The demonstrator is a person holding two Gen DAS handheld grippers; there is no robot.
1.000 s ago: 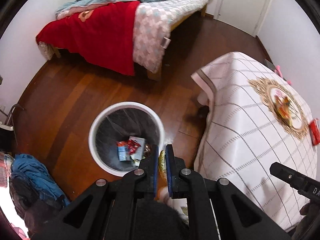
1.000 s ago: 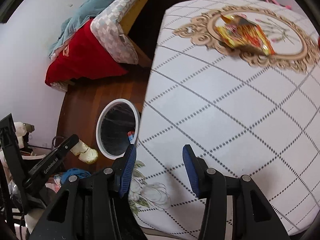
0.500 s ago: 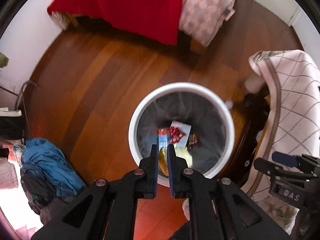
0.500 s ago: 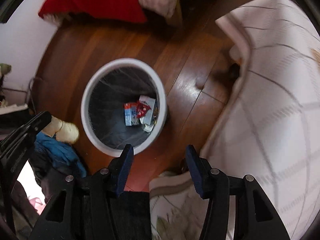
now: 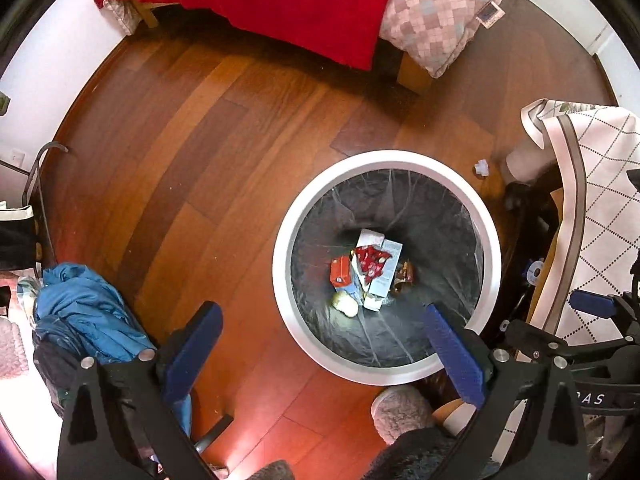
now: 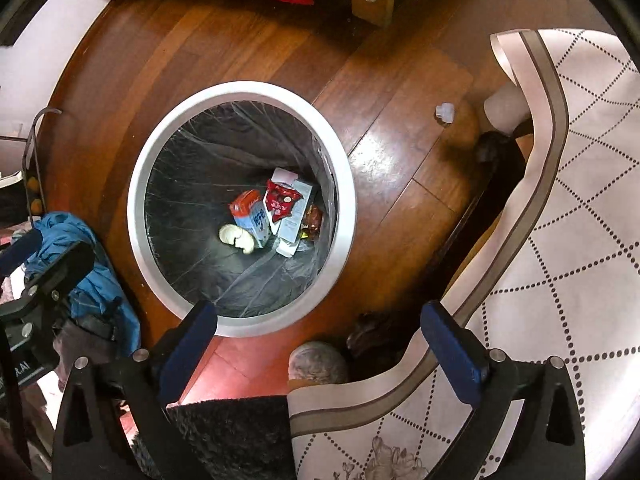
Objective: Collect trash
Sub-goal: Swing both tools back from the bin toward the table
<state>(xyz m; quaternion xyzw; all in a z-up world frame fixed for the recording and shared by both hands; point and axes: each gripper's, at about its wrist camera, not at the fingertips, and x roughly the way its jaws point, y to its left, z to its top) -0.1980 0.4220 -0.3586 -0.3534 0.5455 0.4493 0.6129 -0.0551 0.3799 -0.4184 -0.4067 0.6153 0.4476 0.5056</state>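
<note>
1. Two grippers in view, both with jaws spread wide and nothing between the pads. Left gripper [image 5: 320, 354] hangs over the near rim of the trash bin [image 5: 280, 240]; right gripper [image 6: 318, 344] sits above the floor between the bin and the table edge.
2. Bin: white rim, dark plastic liner, standing on the wooden floor [image 5: 200, 160] just beside the table with the checked tablecloth [image 6: 580, 220].
3. Contents at the bottom of the bin: a pale yellowish crumpled piece [image 6: 237, 238], a red-and-blue carton [image 6: 250, 218], a red snack wrapper [image 6: 282, 202], a white box [image 6: 294, 204] under the wrapper, and a small brownish wrapper [image 6: 313, 220] against the liner wall.
4. Step in hand, as I judge it: the drop into the bin. With the left jaws apart directly over the opening and the yellowish piece lying free inside, this release looks complete.
5. One small pale object [image 6: 445, 113] lies on the floor between the bin and the table leg; possibly trash, too small to identify.
6. Next move calls for: lift both tools clear of the rim, locate a remaining piece, approach with jaws apart, close on it firmly, carry it back over the opening.
</note>
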